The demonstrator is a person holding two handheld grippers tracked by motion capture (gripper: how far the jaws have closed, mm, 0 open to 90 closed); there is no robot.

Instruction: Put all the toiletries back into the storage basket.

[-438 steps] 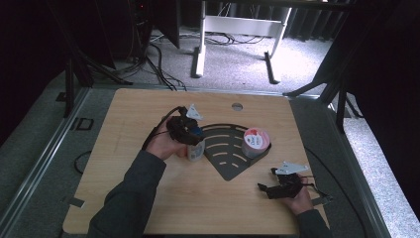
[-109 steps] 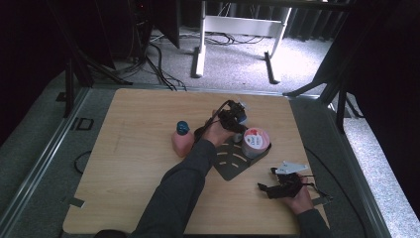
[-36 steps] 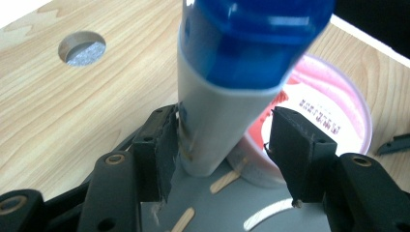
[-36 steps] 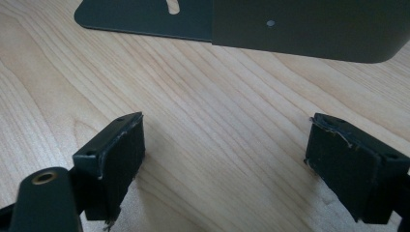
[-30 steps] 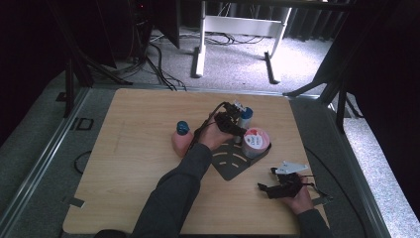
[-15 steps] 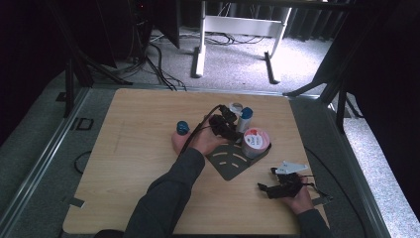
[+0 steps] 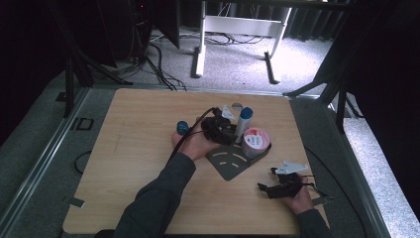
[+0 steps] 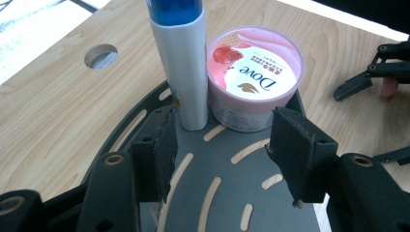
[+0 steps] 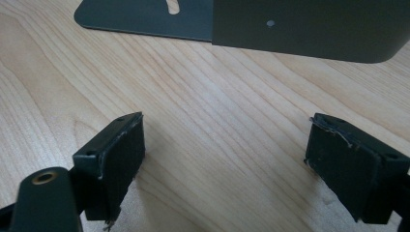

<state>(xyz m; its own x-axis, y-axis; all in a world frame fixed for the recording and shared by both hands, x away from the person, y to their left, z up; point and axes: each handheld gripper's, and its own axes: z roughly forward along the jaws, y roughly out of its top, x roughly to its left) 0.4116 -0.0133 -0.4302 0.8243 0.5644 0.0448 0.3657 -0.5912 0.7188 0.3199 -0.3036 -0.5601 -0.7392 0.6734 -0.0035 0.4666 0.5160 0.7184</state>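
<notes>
Item: white tube with blue cap (image 8: 181, 63), upright on the slotted dark tray (image 8: 212, 193), upper centre, touching the Dove tub (image 8: 254, 77). Left claw (image 8: 220, 145) open, empty; right claw (image 9: 227, 159) open over counter (image 9: 217, 106). Risk: a brushing claw could topple the tube.

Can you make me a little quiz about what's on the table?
1. True or false: the tube stands upright on the rack.
2. What touches the tube's side: A the tub, B the left gripper, C the right gripper?
3. Fill in: the tube's cap is ____.

Key: 1 true. 2 A. 3 blue.
</notes>
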